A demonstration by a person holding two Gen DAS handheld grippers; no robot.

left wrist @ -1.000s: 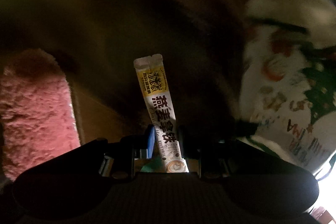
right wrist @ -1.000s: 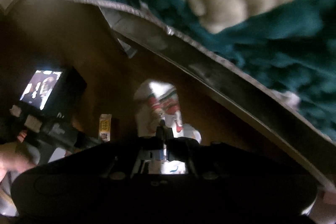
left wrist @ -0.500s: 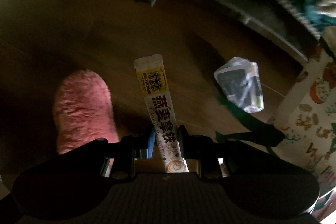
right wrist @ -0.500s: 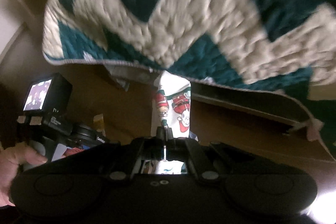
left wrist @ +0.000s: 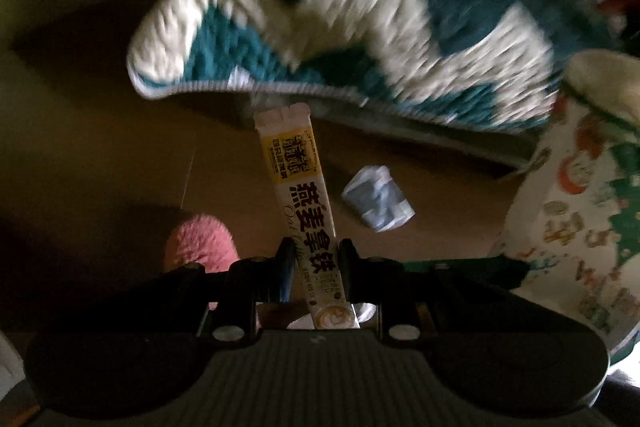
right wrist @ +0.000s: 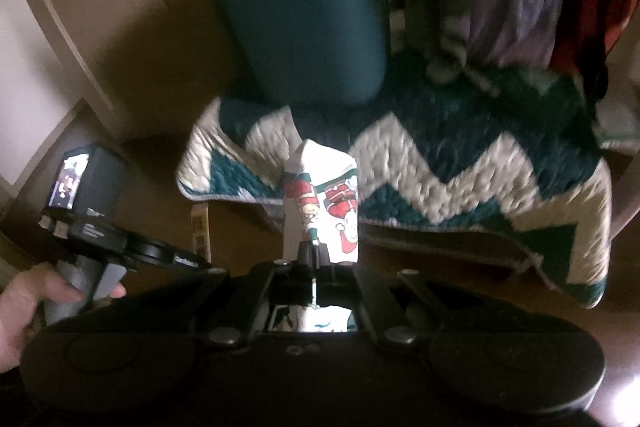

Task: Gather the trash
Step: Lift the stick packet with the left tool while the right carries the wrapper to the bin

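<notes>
Left hand-held gripper [left wrist: 314, 267] pinches our oat latte sachet [left wrist: 304, 203] low, clear of the floor; right hand-held gripper [right wrist: 314, 257] clamps the printed bag [right wrist: 324, 203], we judge ready for trash.

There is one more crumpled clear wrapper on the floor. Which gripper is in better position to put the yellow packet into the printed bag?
Left. The left gripper is already shut on the yellow packet, with the printed bag close beside it. The right gripper is shut on that bag and holds it up. The crumpled wrapper lies on the floor.
</notes>
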